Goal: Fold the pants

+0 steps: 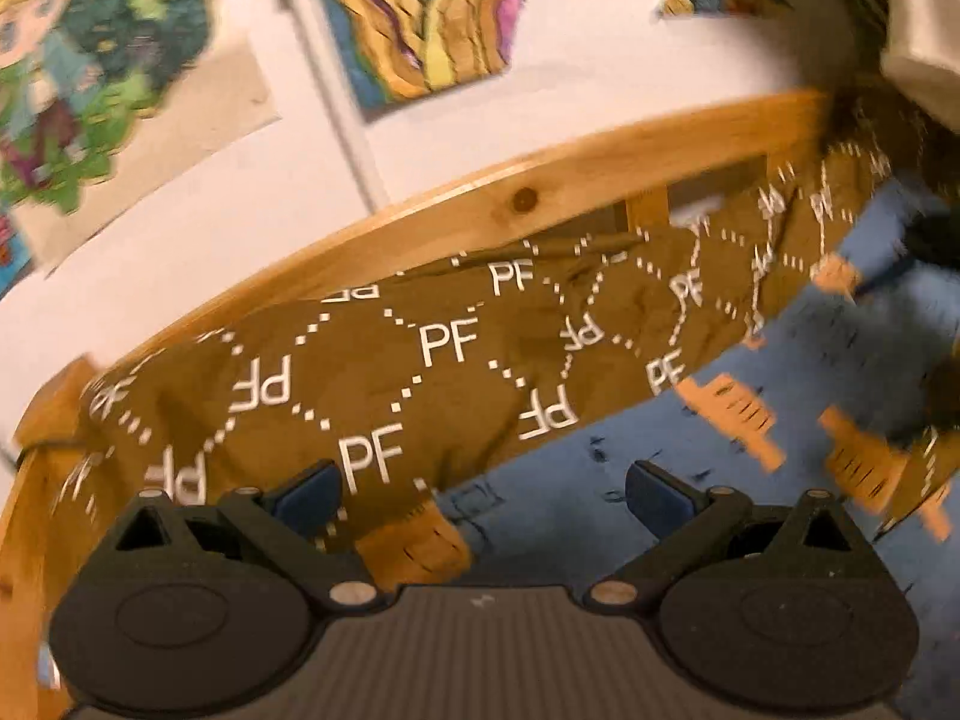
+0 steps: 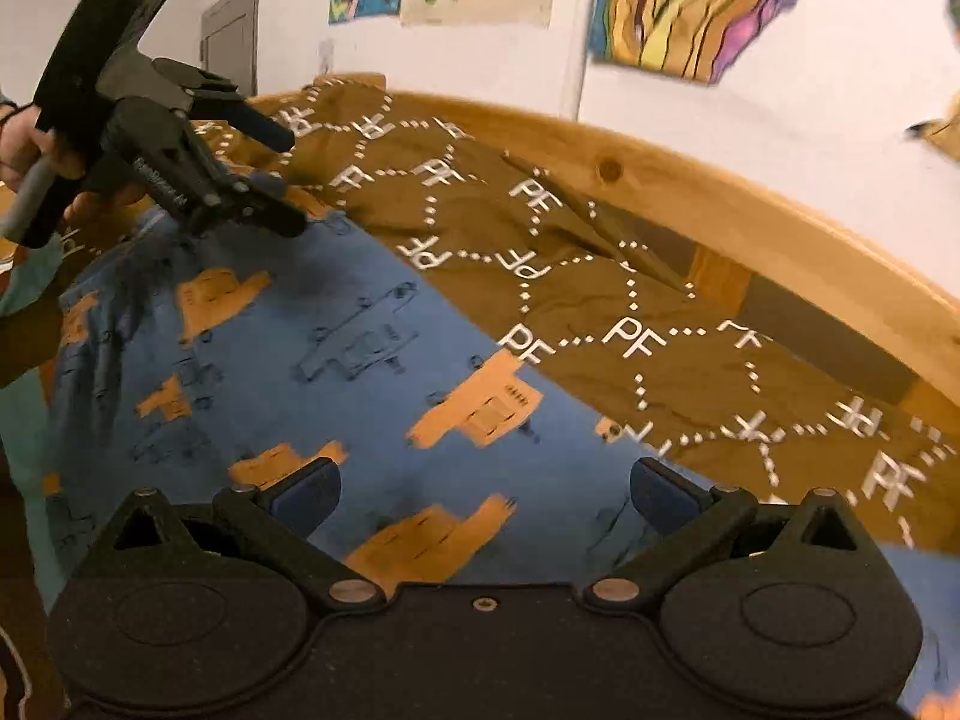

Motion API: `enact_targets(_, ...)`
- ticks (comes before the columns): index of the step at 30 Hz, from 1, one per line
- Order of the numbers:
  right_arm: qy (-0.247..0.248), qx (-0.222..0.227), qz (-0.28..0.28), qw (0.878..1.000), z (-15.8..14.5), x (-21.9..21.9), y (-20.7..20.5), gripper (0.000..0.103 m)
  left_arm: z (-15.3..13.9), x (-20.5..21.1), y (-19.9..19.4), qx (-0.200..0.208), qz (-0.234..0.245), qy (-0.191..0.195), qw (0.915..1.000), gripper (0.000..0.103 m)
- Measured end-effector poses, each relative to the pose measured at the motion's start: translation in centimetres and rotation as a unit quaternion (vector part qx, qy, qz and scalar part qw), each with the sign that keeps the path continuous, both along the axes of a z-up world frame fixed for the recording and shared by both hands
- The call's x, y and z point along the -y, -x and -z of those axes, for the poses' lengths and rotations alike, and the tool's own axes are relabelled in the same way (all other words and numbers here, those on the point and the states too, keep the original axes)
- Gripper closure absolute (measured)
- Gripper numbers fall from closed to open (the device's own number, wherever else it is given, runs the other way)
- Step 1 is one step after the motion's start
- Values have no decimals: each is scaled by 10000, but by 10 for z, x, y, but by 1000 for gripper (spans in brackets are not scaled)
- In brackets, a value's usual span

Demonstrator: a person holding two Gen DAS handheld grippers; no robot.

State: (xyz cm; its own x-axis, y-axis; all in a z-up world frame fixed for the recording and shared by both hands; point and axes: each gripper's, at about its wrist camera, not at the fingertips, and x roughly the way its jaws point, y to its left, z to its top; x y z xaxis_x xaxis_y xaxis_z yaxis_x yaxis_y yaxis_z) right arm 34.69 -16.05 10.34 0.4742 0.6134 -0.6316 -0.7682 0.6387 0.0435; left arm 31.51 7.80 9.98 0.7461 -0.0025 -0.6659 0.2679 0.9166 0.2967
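The pants [image 2: 600, 300], brown with white PF lettering, lie stretched along the far edge of the bed, banked against the wooden bed rail [image 2: 690, 192], I judge so that a long edge stays straight for folding; the blue bedspread [image 2: 384, 372] with its orange patches is bare on the near side, which leaves room to lay the fold over. Starting at the left end of the bed, my left gripper [image 2: 282, 177] is held by a hand [image 2: 24, 144] with its handle tipped up and its nose angled down at the cloth's left end, and its jaws stand spread with nothing between them; in its own view the left gripper [image 1: 480, 495] hangs just above the brown cloth, the left pad [image 1: 306, 495] over the fabric and the other over the bedspread. Further right, my right gripper [image 2: 483, 489] hovers low over the bedspread near the right stretch of the pants, jaws likewise wide apart and empty, so I judge neither end is yet gripped
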Motion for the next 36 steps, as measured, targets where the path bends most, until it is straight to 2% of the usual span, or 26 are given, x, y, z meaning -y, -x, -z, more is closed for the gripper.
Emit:
enact_targets(4,133,-279,-213,9993,7,-9,-46,1,17,-6,-17,-203,332,-297,9988,8)
enact_targets(5,217,-335,-327,9987,9,-13,-55,3,20,-7,-21,-262,368,-369,9983,11)
enact_targets(6,305,-388,-398,9980,13,-16,-63,5,23,-7,-26,-336,358,-450,9978,18)
enact_targets(7,436,-432,-449,9971,16,-22,-71,12,26,-7,-30,-416,325,-552,9971,25)
enact_targets(10,767,-380,-467,9952,26,-31,-88,23,30,-8,-35,-498,449,-801,9945,35)
enact_targets(11,842,-384,-502,9944,29,-33,-91,30,30,-7,-35,-506,490,-862,9938,38)
enact_targets(13,997,-452,-645,9919,35,-37,-95,44,30,-8,-37,-492,467,-969,9930,60)
enact_targets(14,1062,-469,-705,9907,38,-39,-96,47,30,-9,-38,-473,413,-1016,9928,65)
enact_targets(16,1138,-460,-800,9892,39,-40,-95,53,31,-8,-36,-436,416,-1145,9916,83)
enact_targets(18,1165,-468,-908,9879,38,-41,-92,62,31,-7,-33,-460,539,-1243,9897,85)
enact_targets(21,1214,-461,-942,9870,35,-39,-90,75,29,-11,-29,-400,663,-1157,9903,85)
enact_targets(23,1231,-444,-970,9866,34,-39,-88,83,24,-18,-26,-384,823,-960,9912,78)
enact_targets(24,1239,-488,-1021,9858,34,-40,-88,83,21,-23,-24,-422,892,-866,9913,62)
enact_targets(25,1241,-463,-1016,9860,34,-41,-87,84,19,-28,-22,-425,919,-812,9915,52)
enact_targets(30,1228,-368,-992,9868,38,-48,-87,86,17,-39,-17,-593,1098,-799,9890,48)
enact_targets(32,1227,-340,-978,9870,39,-49,-88,86,12,-41,-15,-581,1178,-722,9887,42)
enact_targets(34,1195,-352,-925,9879,38,-49,-88,86,2,-44,-11,-464,1166,-603,9903,27)
enact_targets(36,1181,-355,-946,9879,39,-47,-86,86,-6,-52,-10,-355,1130,-351,9923,24)
